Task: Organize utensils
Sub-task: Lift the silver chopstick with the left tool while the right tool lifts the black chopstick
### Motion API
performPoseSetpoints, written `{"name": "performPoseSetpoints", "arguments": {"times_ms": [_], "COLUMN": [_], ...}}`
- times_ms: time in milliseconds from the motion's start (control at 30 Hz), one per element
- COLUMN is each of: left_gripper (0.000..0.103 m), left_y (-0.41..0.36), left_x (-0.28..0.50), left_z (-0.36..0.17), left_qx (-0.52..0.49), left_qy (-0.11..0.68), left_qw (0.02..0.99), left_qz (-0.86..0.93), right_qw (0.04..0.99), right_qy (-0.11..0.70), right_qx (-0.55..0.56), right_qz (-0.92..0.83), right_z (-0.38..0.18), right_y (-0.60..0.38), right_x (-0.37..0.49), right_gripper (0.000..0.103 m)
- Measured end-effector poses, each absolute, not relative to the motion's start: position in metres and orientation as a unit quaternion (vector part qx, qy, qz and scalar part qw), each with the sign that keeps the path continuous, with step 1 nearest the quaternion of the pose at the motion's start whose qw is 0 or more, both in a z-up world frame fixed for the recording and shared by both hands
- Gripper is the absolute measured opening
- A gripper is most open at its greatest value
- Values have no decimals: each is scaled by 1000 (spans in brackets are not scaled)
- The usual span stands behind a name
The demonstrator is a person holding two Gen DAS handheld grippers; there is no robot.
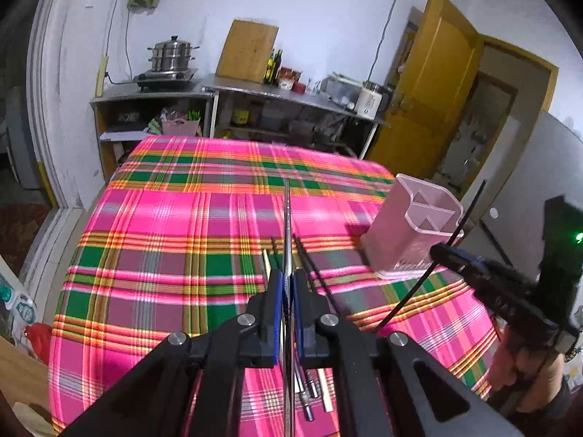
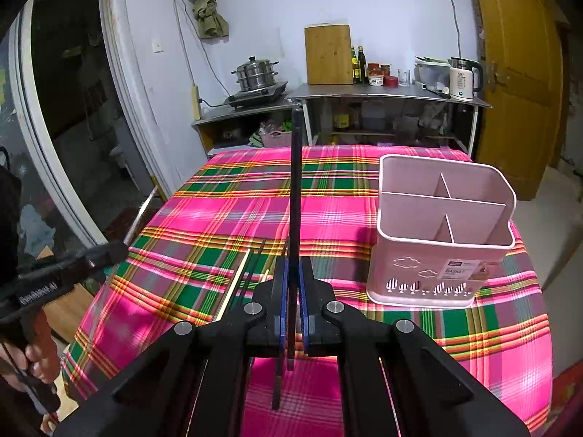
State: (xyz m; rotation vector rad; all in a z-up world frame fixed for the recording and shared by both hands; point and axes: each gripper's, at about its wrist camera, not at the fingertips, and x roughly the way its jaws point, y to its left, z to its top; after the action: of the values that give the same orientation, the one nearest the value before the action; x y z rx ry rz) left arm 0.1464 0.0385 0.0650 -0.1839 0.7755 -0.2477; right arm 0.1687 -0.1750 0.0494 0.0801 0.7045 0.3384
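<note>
Left wrist view: the left gripper [image 1: 288,284] stood clamped on a silver chopstick [image 1: 287,225], held above loose chopsticks [image 1: 309,393] on the plaid tablecloth [image 1: 164,255]; their full count was hidden beneath the fingers.

Right wrist view: the right gripper [image 2: 290,276] pinched a black chopstick [image 2: 296,182] lifted clear of the cloth, left of the pink utensil basket [image 2: 442,233]. The step looked like carrying; next, each stick would need tipping upright over one compartment.

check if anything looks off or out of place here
Nothing looks spilled or damaged. The pink utensil basket stands upright and empty, while loose chopsticks lie on the plaid tablecloth, unsorted. Each gripper grips one stick.
</note>
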Motion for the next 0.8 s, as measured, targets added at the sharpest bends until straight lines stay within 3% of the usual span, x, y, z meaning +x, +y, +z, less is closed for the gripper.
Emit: {"name": "performPoseSetpoints", "arguments": {"times_ms": [267, 533, 800], "left_gripper": [4, 3, 10], "left_y": [38, 51, 55], "left_x": [160, 166, 199], "left_z": [-3, -25, -36], "left_qx": [-53, -76, -118], "left_qy": [477, 498, 513], "left_qw": [873, 860, 848], "left_qz": [-84, -81, -71], "right_qw": [924, 924, 923], "right_qy": [345, 346, 347], "right_qx": [36, 35, 38], "right_qz": [165, 162, 162], "right_z": [50, 51, 49], "right_y": [-177, -178, -180], "right_x": [167, 170, 169], "right_gripper": [6, 6, 6]}}
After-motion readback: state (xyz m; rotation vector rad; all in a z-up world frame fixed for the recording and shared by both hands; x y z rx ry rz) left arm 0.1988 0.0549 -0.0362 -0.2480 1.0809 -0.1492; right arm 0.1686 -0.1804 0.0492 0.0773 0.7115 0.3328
